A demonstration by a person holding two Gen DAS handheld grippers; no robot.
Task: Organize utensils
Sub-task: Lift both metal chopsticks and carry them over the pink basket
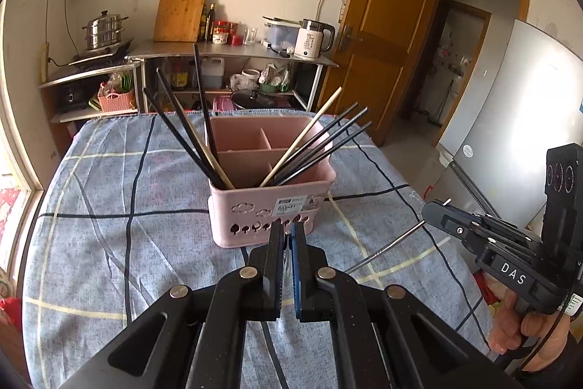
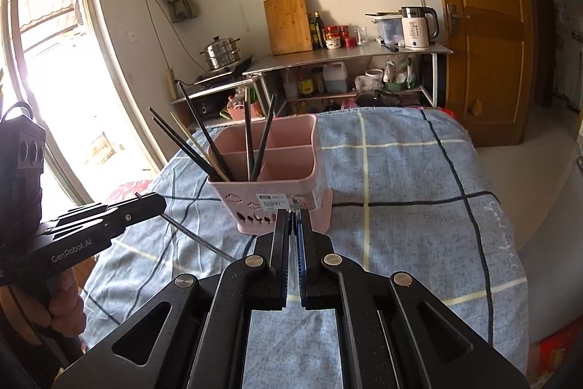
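Two hand-held grippers, both level with the front of a pink basket [image 1: 255, 206] that stands on the worktop [image 1: 109, 170], which is covered with a blue checked cloth. Left gripper [image 1: 288, 232]: jaws clenched, and the right wrist view shows a thin metal chopstick [image 2: 196, 237] pinched near its upper end at the tip, its long end slanting down over the cloth. Right gripper [image 2: 294, 217]: jaws likewise clenched, with a second metal chopstick [image 1: 386, 246] gripped the same way. Gripping near the top probably leaves the long end free to drop into a slot. Basket contents: black chopsticks [image 1: 182, 130] and pale wooden chopsticks [image 1: 302, 137], fanned against the left and right corners of the front compartments; the rear compartments look empty. Judged status: two metal sticks not yet filed.
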